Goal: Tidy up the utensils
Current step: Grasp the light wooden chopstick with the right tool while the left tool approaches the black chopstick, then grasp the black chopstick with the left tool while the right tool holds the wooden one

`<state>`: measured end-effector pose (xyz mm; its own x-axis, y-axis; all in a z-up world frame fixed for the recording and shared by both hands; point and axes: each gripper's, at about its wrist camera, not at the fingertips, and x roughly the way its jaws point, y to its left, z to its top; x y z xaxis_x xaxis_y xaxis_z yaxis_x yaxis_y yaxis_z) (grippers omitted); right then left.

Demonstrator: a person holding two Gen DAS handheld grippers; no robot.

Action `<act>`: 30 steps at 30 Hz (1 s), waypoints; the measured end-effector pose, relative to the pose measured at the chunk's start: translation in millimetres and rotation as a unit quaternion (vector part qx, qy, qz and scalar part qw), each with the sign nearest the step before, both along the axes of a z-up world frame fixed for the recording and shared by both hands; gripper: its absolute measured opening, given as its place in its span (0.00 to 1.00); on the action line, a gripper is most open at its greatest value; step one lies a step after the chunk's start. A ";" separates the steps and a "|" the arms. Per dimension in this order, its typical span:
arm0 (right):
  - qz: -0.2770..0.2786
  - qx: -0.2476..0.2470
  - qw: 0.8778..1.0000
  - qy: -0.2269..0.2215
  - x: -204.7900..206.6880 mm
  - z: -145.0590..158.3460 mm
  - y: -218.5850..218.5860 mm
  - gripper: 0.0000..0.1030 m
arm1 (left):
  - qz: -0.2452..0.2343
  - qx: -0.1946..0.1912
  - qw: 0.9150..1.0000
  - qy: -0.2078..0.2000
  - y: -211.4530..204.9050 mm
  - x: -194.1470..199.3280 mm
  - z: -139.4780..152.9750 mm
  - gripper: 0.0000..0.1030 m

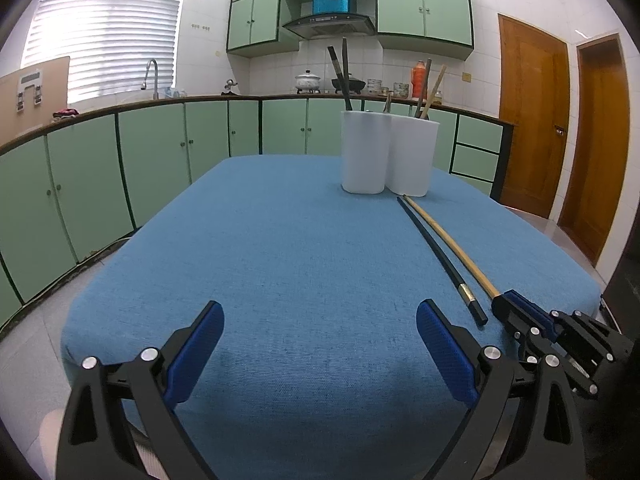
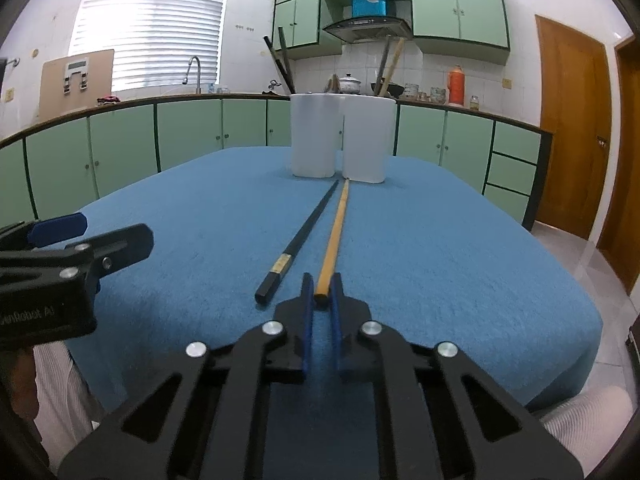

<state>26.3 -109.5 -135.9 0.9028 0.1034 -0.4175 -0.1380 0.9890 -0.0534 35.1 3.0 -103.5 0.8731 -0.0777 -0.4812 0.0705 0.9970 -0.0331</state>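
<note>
Two long chopsticks lie side by side on the blue tablecloth [image 1: 280, 248]: a black chopstick [image 2: 302, 232] and a light wooden chopstick [image 2: 335, 236]. My right gripper [image 2: 321, 294] is shut on the near end of the wooden chopstick, which also shows in the left wrist view [image 1: 452, 246] beside the black chopstick [image 1: 438, 254]. My left gripper [image 1: 320, 354] stands open over bare cloth, left of both chopsticks, with nothing between its fingers. Two white holders [image 2: 338, 140] at the far side carry more chopsticks.
The white holders [image 1: 386, 156] stand close together at the table's far end. Green cabinets, a sink and a stove line the walls behind. Wooden doors [image 1: 560, 128] are at the right. The table's near edge lies just under both grippers.
</note>
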 end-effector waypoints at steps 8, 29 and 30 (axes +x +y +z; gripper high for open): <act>-0.016 0.015 1.000 -0.007 -4.4 5.0 -13.8 0.06 | -0.010 -0.004 1.000 0.001 -9.5 -0.5 -0.9 0.92; -0.066 0.043 0.997 -0.006 -11.5 8.4 -72.8 0.06 | -0.084 0.007 0.996 0.020 -85.1 9.0 -16.5 0.42; -0.065 0.044 0.997 -0.007 -11.6 8.7 -73.2 0.06 | -0.083 0.008 0.996 0.020 -85.8 9.0 -16.5 0.39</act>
<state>14.7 -182.7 -127.1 0.9162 0.0214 -0.4001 -0.0084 0.9994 0.0341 44.2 -82.8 -120.0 0.8285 -0.2124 -0.5181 0.2341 0.9719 -0.0240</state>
